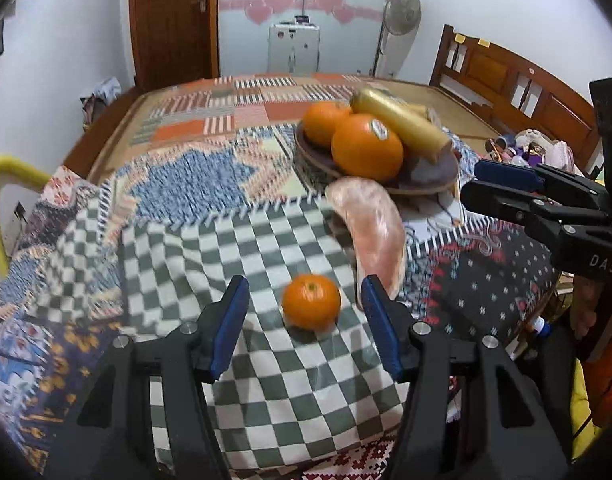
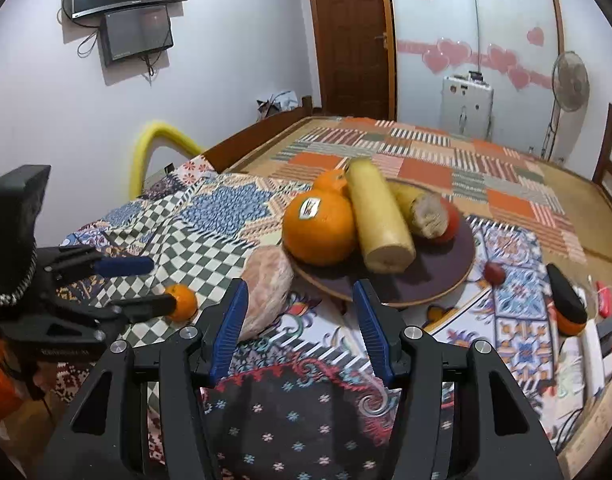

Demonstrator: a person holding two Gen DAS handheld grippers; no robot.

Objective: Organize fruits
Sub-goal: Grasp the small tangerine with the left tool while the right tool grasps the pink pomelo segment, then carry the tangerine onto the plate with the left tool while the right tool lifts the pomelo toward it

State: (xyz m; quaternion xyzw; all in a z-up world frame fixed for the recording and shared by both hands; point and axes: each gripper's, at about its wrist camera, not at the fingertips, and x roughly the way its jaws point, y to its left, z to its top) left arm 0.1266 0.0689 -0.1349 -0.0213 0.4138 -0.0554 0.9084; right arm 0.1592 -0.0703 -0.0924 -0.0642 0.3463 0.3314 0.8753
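Spread wide, the left tongs (image 1: 306,322) are held low over the green-and-white checked cloth (image 1: 266,380), and a small mandarin (image 1: 311,301) is seen resting on that cloth between the two blue pads, touched by neither. Just beyond the mandarin, a pink peeled citrus segment (image 1: 369,226) is laid on the bed covers, its far end close to the rim of the brown plate (image 1: 433,178). On the plate are piled a large orange with a sticker (image 1: 365,148), a second orange (image 1: 323,120) behind it and a yellow cylindrical fruit (image 1: 401,124) leaning across them. The right tongs (image 2: 300,326) are likewise parted and nothing is gripped by them; they are pointed at the near edge of the plate (image 2: 425,280) over the patterned quilt (image 2: 306,420). From the right wrist view, a corn cob (image 2: 423,210) is shown beside the yellow fruit, a small red fruit (image 2: 494,273) is seen on the quilt just past the plate's rim, and the left tongs are visible at the left around the mandarin (image 2: 182,302).
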